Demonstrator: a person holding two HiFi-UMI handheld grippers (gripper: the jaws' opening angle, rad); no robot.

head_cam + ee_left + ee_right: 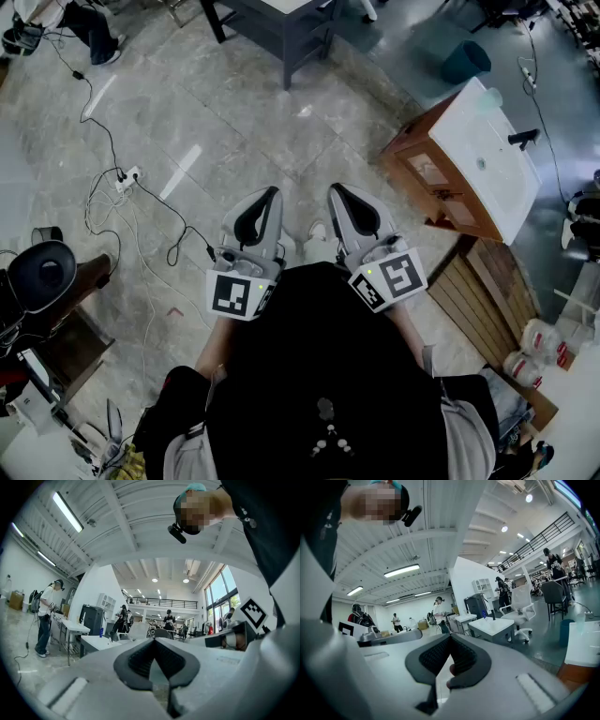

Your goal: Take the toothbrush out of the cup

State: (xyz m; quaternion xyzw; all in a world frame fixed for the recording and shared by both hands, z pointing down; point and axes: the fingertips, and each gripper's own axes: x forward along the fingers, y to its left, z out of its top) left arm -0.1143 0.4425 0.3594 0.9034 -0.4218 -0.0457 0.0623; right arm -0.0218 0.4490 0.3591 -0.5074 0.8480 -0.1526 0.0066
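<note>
Held the left tool (270,197) and right tool (338,194) close to the body, both pinched together on nothing, likely waiting to start. Saw no toothbrush; perhaps hidden in the pale cup (492,97) on the far-right white tabletop (469,131), well apart from both.

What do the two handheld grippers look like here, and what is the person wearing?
Both match: the left gripper and right gripper have pale grey moulded shells tapering to the tip, with black ribbed pads lining the inside. Each carries a white cube with black square markers at the rear, plus a small green light. The person wears a black top with grey sleeves.
</note>
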